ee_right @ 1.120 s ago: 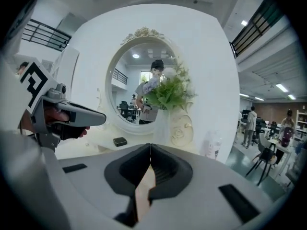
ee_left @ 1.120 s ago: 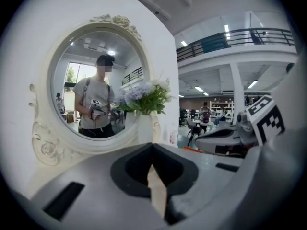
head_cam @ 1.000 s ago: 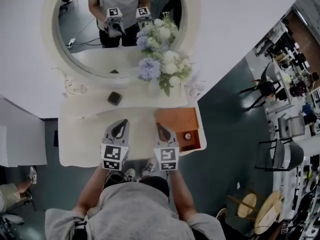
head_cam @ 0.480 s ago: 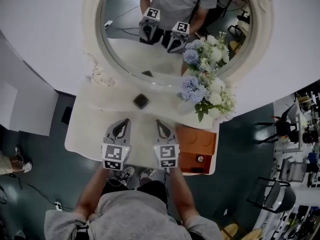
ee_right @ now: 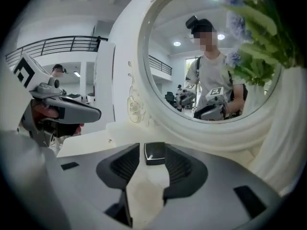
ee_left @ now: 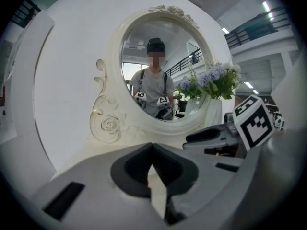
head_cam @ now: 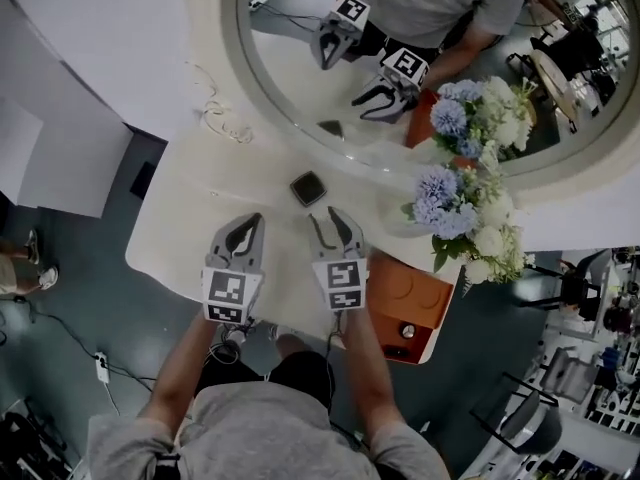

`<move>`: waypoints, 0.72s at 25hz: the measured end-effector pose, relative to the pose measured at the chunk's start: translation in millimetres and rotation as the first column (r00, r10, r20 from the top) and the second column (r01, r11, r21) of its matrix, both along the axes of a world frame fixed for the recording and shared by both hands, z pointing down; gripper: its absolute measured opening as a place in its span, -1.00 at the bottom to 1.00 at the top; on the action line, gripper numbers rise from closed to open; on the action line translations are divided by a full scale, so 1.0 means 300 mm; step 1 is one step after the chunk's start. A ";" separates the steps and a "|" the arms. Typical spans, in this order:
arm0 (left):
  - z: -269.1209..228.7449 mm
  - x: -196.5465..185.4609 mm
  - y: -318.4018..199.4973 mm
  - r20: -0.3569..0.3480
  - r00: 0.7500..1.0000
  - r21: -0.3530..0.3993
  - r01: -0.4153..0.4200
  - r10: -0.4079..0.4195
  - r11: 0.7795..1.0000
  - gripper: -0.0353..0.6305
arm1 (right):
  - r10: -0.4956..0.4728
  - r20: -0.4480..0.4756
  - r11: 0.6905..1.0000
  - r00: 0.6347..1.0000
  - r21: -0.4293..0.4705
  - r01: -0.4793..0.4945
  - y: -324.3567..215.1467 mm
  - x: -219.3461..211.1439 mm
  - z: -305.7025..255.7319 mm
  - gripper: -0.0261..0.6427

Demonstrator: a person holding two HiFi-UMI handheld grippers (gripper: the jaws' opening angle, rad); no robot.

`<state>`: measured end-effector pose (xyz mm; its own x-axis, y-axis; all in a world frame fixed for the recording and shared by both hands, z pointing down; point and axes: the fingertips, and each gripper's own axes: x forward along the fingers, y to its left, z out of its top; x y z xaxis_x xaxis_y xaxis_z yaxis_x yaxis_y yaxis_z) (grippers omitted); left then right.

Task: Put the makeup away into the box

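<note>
The jaws of my right gripper (head_cam: 325, 216) had just been opening, empty, short of the black compact (ee_right: 154, 153) on the desk (head_cam: 180, 238); my left gripper (ee_left: 152, 169) was clenched, empty.

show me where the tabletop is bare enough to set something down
Free: the left of the tabletop, bordered by the mirror frame, the table's left edge and the compact. Crowded: the right end, where the flowers and the box stand.
</note>
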<state>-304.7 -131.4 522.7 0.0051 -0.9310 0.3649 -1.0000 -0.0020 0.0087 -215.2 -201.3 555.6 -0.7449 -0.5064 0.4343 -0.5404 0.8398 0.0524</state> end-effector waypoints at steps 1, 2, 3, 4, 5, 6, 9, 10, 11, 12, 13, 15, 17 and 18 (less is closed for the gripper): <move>0.012 -0.009 0.000 -0.003 1.000 -0.004 0.012 -0.012 1.000 -0.89 | -0.017 -0.007 1.000 1.000 -0.013 0.017 -0.008 -0.017 0.020 -0.43; 0.023 -0.019 -0.003 -0.005 1.000 -0.008 0.020 -0.020 1.000 -0.89 | -0.028 -0.015 0.999 0.999 -0.020 0.028 -0.019 -0.032 0.039 -0.37; 0.034 -0.028 -0.005 -0.007 1.000 -0.011 0.028 -0.028 1.000 -0.89 | -0.037 -0.026 0.999 0.999 -0.026 0.036 -0.031 -0.046 0.058 -0.31; 0.044 -0.036 -0.008 -0.009 0.999 -0.013 0.035 -0.035 0.999 -0.89 | -0.045 -0.038 0.998 0.998 -0.034 0.044 -0.042 -0.058 0.077 -0.23; 0.053 -0.042 -0.009 -0.011 0.999 -0.016 0.042 -0.042 0.999 -0.89 | -0.055 -0.050 0.998 0.997 -0.044 0.052 -0.052 -0.070 0.095 -0.15; 0.062 -0.048 -0.009 -0.013 0.999 -0.019 0.049 -0.049 0.999 -0.89 | -0.065 -0.060 0.997 0.996 -0.053 0.062 -0.061 -0.080 0.110 -0.11; 0.084 -0.058 -0.004 -0.022 0.997 -0.027 0.067 -0.067 0.997 -0.89 | -0.090 -0.094 0.994 0.992 -0.074 0.083 -0.086 -0.103 0.148 0.02; 0.091 -0.061 -0.002 -0.024 0.997 -0.031 0.072 -0.073 0.997 -0.89 | -0.096 -0.105 0.993 0.990 -0.080 0.088 -0.093 -0.109 0.157 0.03; 0.098 -0.064 0.001 -0.026 0.997 -0.034 0.077 -0.078 0.996 -0.89 | -0.103 -0.115 0.992 0.988 -0.088 0.094 -0.098 -0.115 0.167 0.03; 0.104 -0.067 0.004 -0.028 0.996 -0.038 0.081 -0.082 0.996 -0.89 | -0.112 -0.126 0.990 0.986 -0.098 0.100 -0.102 -0.121 0.176 0.04; 0.109 -0.069 0.007 -0.030 0.996 -0.041 0.085 -0.086 0.996 -0.89 | -0.118 -0.136 0.989 0.984 -0.108 0.104 -0.104 -0.126 0.186 0.04; 0.115 -0.071 0.010 -0.030 0.995 -0.045 0.090 -0.091 0.995 -0.89 | -0.126 -0.160 0.986 0.979 -0.127 0.106 -0.110 -0.132 0.205 0.04; 0.117 -0.074 0.015 -0.031 0.995 -0.046 0.094 -0.096 0.994 -0.89 | -0.130 -0.184 0.985 0.974 -0.140 0.105 -0.115 -0.132 0.224 0.04; 0.118 -0.076 0.018 -0.032 0.995 -0.047 0.097 -0.099 0.994 -0.89 | -0.131 -0.196 0.984 0.972 -0.141 0.104 -0.117 -0.133 0.231 0.04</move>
